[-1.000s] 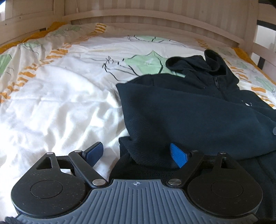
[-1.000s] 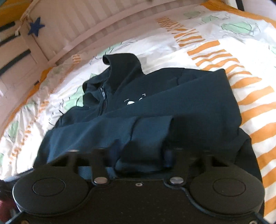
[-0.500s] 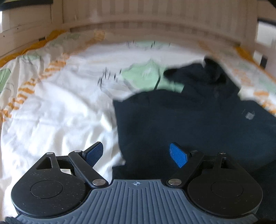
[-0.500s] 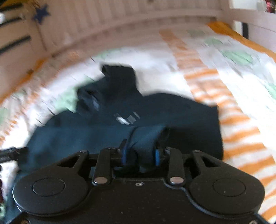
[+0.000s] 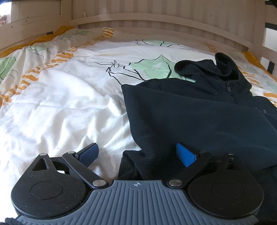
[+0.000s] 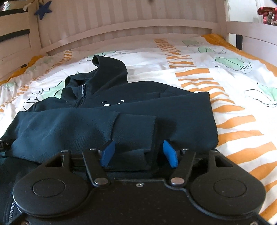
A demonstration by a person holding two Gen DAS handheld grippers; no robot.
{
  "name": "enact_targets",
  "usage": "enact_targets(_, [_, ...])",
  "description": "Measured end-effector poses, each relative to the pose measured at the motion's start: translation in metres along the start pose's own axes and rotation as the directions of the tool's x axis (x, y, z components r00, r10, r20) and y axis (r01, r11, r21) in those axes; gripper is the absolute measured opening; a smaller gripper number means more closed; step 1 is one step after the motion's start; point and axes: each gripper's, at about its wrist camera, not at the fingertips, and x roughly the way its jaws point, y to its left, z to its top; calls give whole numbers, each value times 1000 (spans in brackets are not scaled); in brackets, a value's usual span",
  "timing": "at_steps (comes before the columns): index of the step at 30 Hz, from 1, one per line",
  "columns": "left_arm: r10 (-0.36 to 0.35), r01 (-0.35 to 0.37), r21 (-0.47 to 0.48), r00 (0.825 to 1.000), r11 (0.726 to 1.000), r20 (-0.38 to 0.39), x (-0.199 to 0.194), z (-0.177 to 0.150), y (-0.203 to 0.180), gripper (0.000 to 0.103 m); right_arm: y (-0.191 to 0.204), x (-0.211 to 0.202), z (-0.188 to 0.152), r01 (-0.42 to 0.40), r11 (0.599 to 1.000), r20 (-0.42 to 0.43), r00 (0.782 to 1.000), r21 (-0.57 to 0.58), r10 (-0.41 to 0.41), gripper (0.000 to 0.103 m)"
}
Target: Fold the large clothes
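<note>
A dark navy zip hoodie (image 5: 199,112) lies on the bed, hood toward the headboard, with both sleeves folded across its front. It also shows in the right wrist view (image 6: 121,110). My left gripper (image 5: 137,154) is open, its blue pads wide apart over the hoodie's left lower edge and a ribbed cuff (image 5: 131,164). My right gripper (image 6: 138,154) is open, its pads on either side of the folded sleeve's cuff (image 6: 135,131), with a gap to each side.
The bed has a white duvet (image 5: 60,107) with orange stripes and green leaf prints. A pale slatted headboard (image 6: 129,29) and side rails close it in. A blue star (image 6: 43,10) hangs at the upper left.
My right gripper was shut on the sleeve cuff half a second ago and has now opened, leaving the cuff lying on the hoodie. My left gripper stayed open with little movement.
</note>
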Motion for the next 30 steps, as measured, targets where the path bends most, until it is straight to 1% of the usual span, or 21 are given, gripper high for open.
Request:
enact_targets(5, [-2,2,-2,1000,1000,-2,3,1,0,99,-4,-1,-2,-21,1000,10,1000,18,21,67])
enact_targets(7, [0,0,-1,1000,1000,-1,2,1,0,99,-5,-2,-2,-34,999,17,999,27,33,69])
enact_targets(9, [2,-2,1,1000,1000,-1,2,1,1,99,-8,-3,-3,-53,998,26,998,41,52,73])
enact_targets(10, [3,-3,3,1000,1000,-1,2,1,0,99,-9,-3,-3,-66,997,29,997,48,65,76])
enact_targets(11, [5,-5,4,1000,1000,-1,2,1,0,99,-10,-3,-3,-92,994,30,995,53,90,86])
enact_targets(12, [6,-6,4,1000,1000,-1,2,1,0,99,-10,-3,-4,-121,991,28,992,53,119,98])
enact_targets(13, [7,-7,5,1000,1000,-1,2,1,0,99,-10,-3,-3,-151,988,24,988,47,150,102])
enact_targets(23, [0,0,-4,1000,1000,-2,2,2,1,99,-4,-2,-4,-142,989,17,990,31,141,102])
enact_targets(27, [-23,23,-36,1000,999,-6,0,3,7,99,-5,-2,-4,-145,989,19,989,35,145,102])
enact_targets(29, [-34,34,-51,999,998,-4,-1,3,9,100,-6,-2,-4,-148,988,20,989,39,148,102])
enact_targets(30, [-40,39,-57,999,998,-4,-1,3,10,103,-6,-2,-5,-149,988,21,989,40,149,102])
